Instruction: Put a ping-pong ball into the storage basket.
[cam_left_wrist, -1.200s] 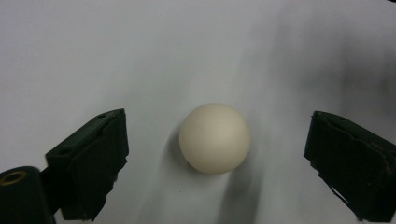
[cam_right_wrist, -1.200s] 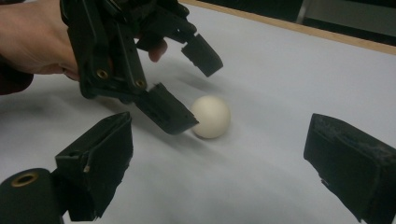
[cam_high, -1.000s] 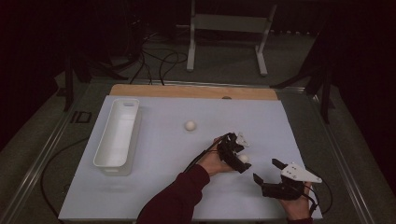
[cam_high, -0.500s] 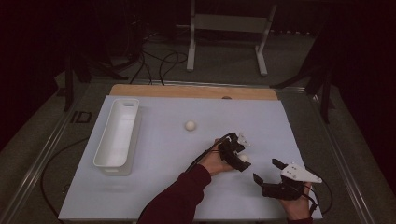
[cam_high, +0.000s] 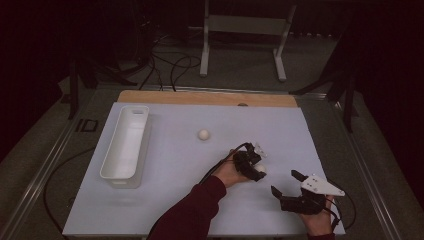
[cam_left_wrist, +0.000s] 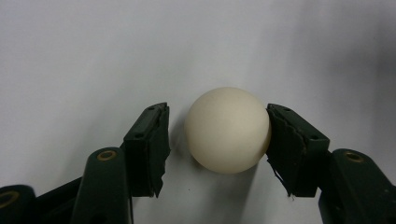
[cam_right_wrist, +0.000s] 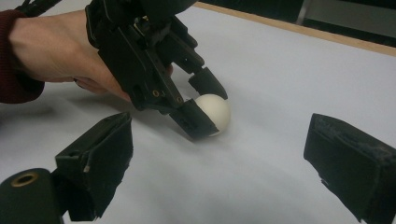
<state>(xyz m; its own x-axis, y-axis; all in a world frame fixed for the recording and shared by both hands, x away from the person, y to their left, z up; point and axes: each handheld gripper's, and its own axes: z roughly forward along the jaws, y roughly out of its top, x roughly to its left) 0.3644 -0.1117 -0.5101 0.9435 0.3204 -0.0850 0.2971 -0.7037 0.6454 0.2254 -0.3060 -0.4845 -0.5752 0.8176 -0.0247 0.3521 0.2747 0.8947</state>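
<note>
Cream ball (cam_left_wrist: 228, 129) between left gripper (cam_left_wrist: 215, 140) jaws, seemingly ungripped | right gripper (cam_right_wrist: 224, 168) jaws spread, empty

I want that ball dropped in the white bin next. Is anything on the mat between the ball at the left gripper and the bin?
Nothing visible blocks it. The small cream-white ball sits between the left gripper fingers, and bare mat runs to the long white plastic bin. The second ball lies beyond that line.
</note>
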